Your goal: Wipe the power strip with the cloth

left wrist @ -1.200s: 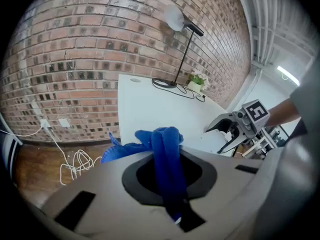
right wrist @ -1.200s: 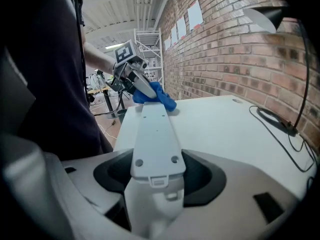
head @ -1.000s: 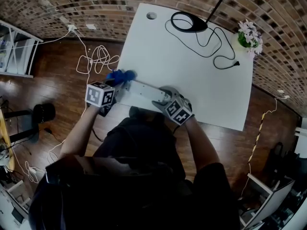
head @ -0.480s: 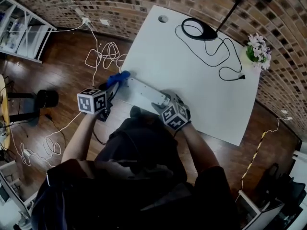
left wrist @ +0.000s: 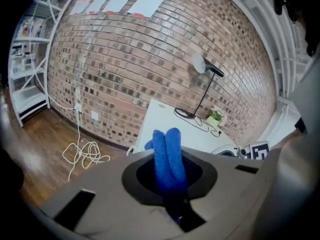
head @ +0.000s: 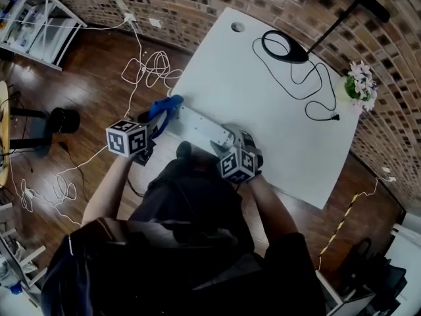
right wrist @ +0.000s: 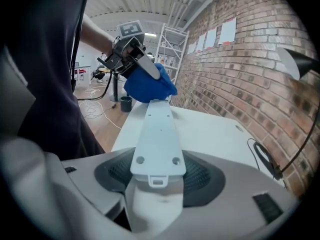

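My right gripper (head: pixel 225 142) is shut on one end of the long white power strip (head: pixel 197 128) and holds it over the near left part of the white table (head: pixel 263 91). In the right gripper view the power strip (right wrist: pixel 157 129) runs away from the right gripper (right wrist: pixel 156 179), its flat side with screw holes facing up. At the strip's far end my left gripper (head: pixel 156 116) is shut on the blue cloth (head: pixel 166 105). The cloth (right wrist: pixel 149 86) rests against that end. In the left gripper view the folded cloth (left wrist: pixel 167 156) sticks up between the left gripper (left wrist: pixel 171 184) jaws.
A black lamp base (head: pixel 285 47) and its cord (head: pixel 309 87) lie at the table's far side, with a small flower pot (head: pixel 360 84) at the right corner. White cables (head: pixel 154 68) coil on the wooden floor to the left, near a shelf unit (head: pixel 33 12).
The left gripper with the cloth has lifted a little and rolled at the strip's far end. The right gripper has rolled with the strip and stayed in place.
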